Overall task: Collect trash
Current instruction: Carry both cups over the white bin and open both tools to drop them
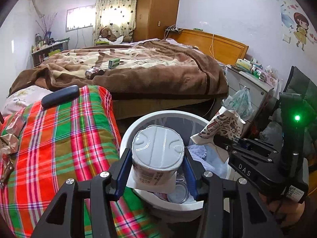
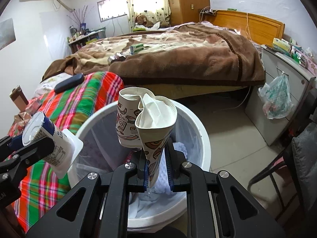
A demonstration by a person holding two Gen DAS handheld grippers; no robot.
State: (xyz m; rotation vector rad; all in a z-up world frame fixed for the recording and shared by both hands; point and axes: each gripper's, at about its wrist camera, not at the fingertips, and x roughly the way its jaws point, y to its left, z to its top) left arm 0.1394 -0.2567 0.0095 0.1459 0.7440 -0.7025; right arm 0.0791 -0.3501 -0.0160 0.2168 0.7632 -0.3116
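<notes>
In the left wrist view my left gripper (image 1: 157,158) is shut on a white yogurt cup (image 1: 157,148), its blue pads pressing both sides. The cup hangs over the white trash bin (image 1: 162,114). To its right, my right gripper (image 1: 216,138) pinches a crushed patterned paper cup (image 1: 220,125) above the bin's far rim. In the right wrist view the right gripper (image 2: 156,154) is shut on the paper cup (image 2: 154,117) over the bin (image 2: 200,123). The left gripper (image 2: 27,140) with the yogurt cup (image 2: 45,134) is at the left. Pale blue cloth lies in the bin.
A plaid-covered bed (image 1: 59,138) beside the bin holds wrappers (image 1: 10,138) and a dark case (image 1: 60,96). A green box (image 1: 114,62) lies on the brown blanket. A grey cabinet with a hanging plastic bag (image 2: 277,99) and a chair (image 2: 297,158) stand at the right.
</notes>
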